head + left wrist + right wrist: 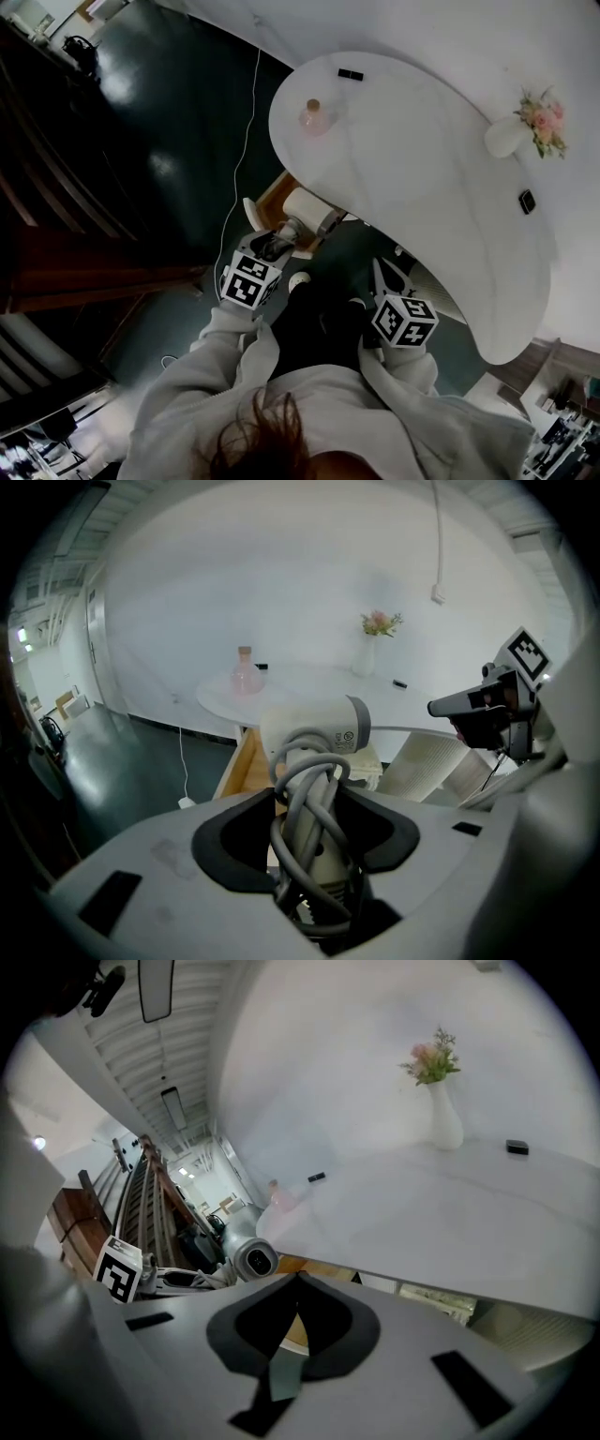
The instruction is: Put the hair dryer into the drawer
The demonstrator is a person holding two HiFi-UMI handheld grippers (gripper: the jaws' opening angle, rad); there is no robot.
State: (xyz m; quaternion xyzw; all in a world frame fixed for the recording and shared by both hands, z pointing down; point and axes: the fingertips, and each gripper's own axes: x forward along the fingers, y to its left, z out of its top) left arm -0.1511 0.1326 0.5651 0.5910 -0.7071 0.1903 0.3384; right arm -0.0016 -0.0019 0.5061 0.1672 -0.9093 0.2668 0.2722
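My left gripper (272, 246) is shut on the handle of the white hair dryer (292, 229), which has its grey cord wound round it. In the left gripper view the hair dryer (319, 728) stands up between the jaws of that gripper (305, 794), its barrel lying across above them. An open wooden drawer (269, 200) shows under the white table's edge, just beyond the dryer. To the right, my right gripper (380, 272) has its tips together with nothing in them; in its own view the right gripper (298, 1283) points at the table's underside and the dryer's nozzle (253, 1262).
The curved white table (422, 187) carries a pink bottle (314, 115), a vase of flowers (525, 131) and two small black items (350, 74). A white cable (239, 169) runs over the dark floor. A ribbed white pedestal (427, 766) stands under the table. Dark wooden stairs (56, 234) lie left.
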